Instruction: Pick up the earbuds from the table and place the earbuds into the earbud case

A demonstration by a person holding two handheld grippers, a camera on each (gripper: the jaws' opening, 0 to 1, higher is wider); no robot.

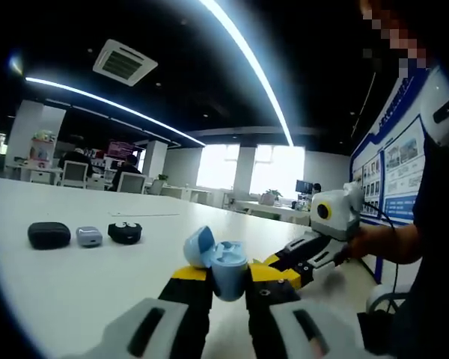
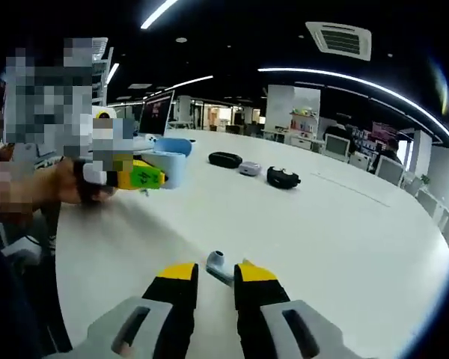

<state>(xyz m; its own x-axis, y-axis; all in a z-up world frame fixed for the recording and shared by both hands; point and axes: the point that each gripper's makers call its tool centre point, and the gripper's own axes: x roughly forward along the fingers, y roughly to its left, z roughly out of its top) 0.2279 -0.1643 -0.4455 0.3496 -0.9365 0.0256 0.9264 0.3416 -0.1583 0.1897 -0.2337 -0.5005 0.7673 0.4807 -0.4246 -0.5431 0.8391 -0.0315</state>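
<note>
My left gripper [image 1: 229, 280] is shut on a light blue earbud case [image 1: 226, 268], held above the table with its lid [image 1: 198, 246] swung open to the left. My right gripper [image 2: 215, 274] is shut on a small pale earbud [image 2: 218, 262], whose rounded head sticks out beyond the yellow tips. In the left gripper view, the right gripper [image 1: 303, 262] reaches in from the right, close beside the case. In the right gripper view, the left gripper [image 2: 144, 177] with the blue case [image 2: 170, 163] hangs at the left, a person's hand behind it.
Three more cases sit in a row on the white table [image 2: 344, 239]: a shut black one [image 1: 49, 234], a small grey-blue one [image 1: 89, 236] and an open black one [image 1: 124, 232]. A person stands at the right edge. Desks and chairs are far behind.
</note>
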